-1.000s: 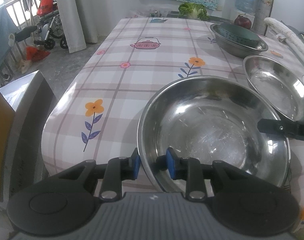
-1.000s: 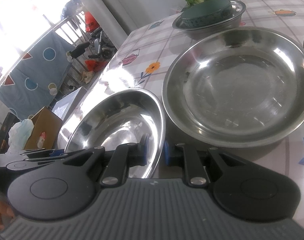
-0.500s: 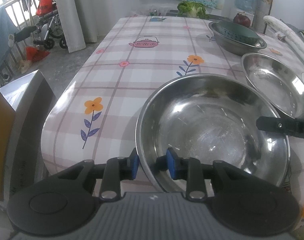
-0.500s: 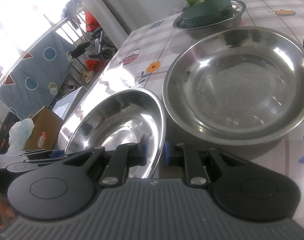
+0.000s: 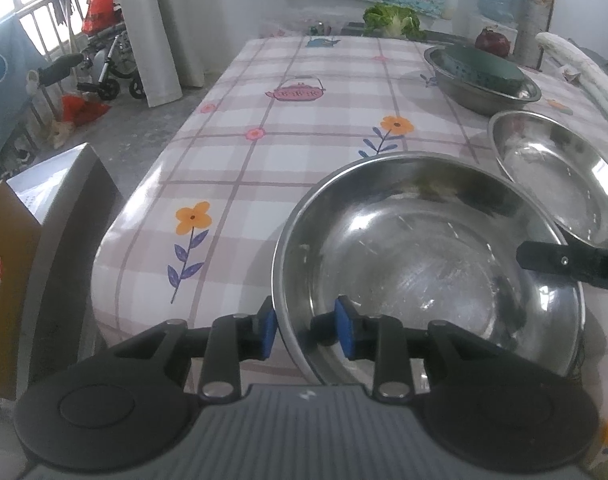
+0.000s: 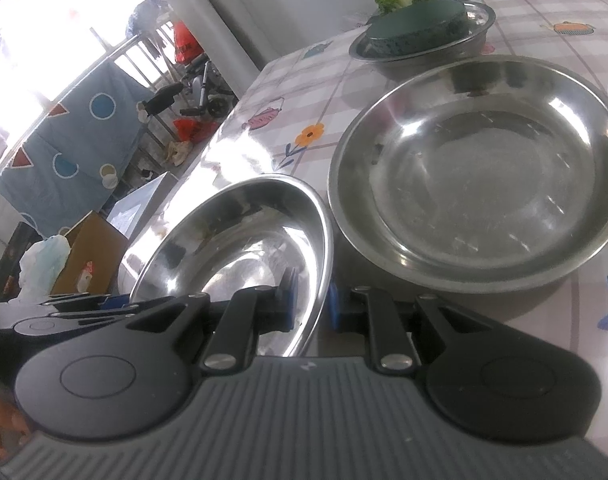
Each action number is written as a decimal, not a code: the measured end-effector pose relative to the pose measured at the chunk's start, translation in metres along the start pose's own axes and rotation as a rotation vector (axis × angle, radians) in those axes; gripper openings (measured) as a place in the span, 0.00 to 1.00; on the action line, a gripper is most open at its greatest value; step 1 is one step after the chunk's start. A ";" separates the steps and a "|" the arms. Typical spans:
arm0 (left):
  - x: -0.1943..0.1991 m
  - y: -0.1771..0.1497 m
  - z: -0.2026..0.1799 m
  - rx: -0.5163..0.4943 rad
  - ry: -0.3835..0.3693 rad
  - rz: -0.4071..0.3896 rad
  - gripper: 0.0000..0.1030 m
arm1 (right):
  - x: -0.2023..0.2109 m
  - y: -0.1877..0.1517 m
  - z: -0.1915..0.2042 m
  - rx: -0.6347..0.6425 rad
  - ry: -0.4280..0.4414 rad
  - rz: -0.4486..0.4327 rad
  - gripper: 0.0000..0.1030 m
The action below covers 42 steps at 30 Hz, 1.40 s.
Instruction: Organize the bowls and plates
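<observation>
Bowl (image 5: 424, 248) of shiny, scuffed steel

The table (image 5: 312, 128) wears a checked cloth printed with flowers and teapots. Straddled by the left tongs' (image 5: 306, 330) blue pads, a steel bowl (image 5: 424, 264) sits at the near edge. Beyond the right tongs (image 6: 310, 300) lies 1 wide steel dish (image 6: 480, 176); farther off, a steel basin (image 6: 424, 46) holds an upturned green bowl (image 6: 416, 26).

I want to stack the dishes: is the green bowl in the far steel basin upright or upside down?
Upside down. The green bowl shows its flat base on top inside the steel basin.
</observation>
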<state>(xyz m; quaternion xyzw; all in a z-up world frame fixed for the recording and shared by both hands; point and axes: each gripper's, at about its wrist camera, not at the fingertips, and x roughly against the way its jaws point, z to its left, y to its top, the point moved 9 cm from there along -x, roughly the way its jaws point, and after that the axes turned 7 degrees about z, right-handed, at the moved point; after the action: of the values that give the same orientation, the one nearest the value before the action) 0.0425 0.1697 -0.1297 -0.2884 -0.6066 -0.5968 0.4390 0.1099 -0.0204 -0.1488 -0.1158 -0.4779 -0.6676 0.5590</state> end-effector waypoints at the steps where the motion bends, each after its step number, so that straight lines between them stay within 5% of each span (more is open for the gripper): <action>1: 0.002 0.000 0.000 0.002 0.005 -0.005 0.31 | 0.000 0.000 0.000 0.001 0.004 0.000 0.15; 42: 0.039 0.007 0.004 0.009 0.039 -0.081 0.31 | 0.013 0.006 0.015 0.033 0.037 -0.023 0.15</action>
<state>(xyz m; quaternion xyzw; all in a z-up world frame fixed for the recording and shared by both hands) 0.0306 0.1678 -0.0913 -0.2498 -0.6117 -0.6168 0.4277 0.1046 -0.0173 -0.1292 -0.0885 -0.4798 -0.6680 0.5619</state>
